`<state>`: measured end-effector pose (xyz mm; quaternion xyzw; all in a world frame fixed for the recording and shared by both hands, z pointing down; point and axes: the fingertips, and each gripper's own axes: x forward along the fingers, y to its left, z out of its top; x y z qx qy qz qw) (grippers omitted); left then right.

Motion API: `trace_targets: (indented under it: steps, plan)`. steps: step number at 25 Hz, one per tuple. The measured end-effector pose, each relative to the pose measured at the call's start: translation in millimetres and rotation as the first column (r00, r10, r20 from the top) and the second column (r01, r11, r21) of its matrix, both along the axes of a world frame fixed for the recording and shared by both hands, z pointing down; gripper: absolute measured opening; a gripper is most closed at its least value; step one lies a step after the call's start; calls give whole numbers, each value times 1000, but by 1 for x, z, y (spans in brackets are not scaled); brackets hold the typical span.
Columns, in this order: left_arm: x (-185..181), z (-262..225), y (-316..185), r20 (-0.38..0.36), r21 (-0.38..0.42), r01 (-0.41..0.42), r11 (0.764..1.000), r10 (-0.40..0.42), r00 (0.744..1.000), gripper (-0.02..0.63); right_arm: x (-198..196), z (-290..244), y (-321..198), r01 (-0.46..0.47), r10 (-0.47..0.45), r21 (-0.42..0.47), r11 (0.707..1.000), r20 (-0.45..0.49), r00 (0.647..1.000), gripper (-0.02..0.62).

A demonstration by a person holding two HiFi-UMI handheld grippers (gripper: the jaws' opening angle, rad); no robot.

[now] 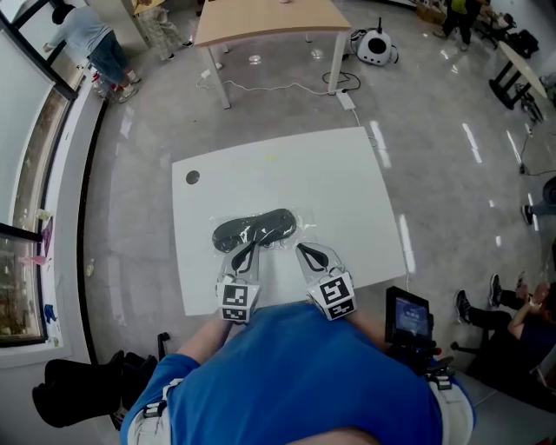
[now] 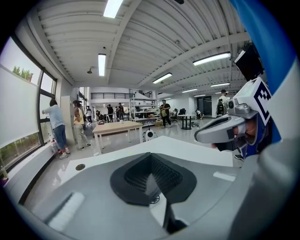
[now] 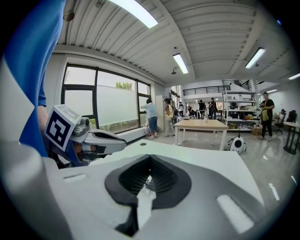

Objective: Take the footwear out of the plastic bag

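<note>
A dark pair of footwear (image 1: pixel 256 229) lies in a clear plastic bag (image 1: pixel 303 223) near the front of the white table (image 1: pixel 347 174). My left gripper (image 1: pixel 252 249) points at the bag's near edge from the front left, its jaws shut with nothing visibly between them. My right gripper (image 1: pixel 301 249) sits just right of it, at the bag's front right corner, also shut. In the left gripper view my left gripper (image 2: pixel 151 158) hides the bag, and the right gripper (image 2: pixel 225 129) shows beside it. In the right gripper view a glint of plastic shows past my right gripper (image 3: pixel 149 164).
A round cable hole (image 1: pixel 192 176) marks the table's far left corner. Beyond it stand a wooden table (image 1: pixel 261 22) and a white round device (image 1: pixel 375 45) on the floor. A small screen (image 1: pixel 407 315) stands at my right. People stand by the window at the far left.
</note>
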<state>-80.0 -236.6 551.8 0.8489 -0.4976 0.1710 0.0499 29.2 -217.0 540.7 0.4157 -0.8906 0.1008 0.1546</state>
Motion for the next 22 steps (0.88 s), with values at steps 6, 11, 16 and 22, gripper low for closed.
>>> trace_targets:
  steps: [6,11,16,22]
  plan:
    - [-24,-4,-26,29,-9,-36,999,37,999,6,-13,-11,-16,-28,27,-13,1000,-26,999,3]
    - [-48,24,-62,56,-51,-106,993,109,992,8,-27,4,-37,-59,57,-28,998,-62,996,3]
    - [-57,58,-82,87,-172,-207,963,224,971,8,-36,12,-43,-76,70,-67,995,-90,993,3]
    - [-47,91,-94,107,-349,-428,834,489,866,178,-37,20,-50,-119,108,-97,988,-115,987,3]
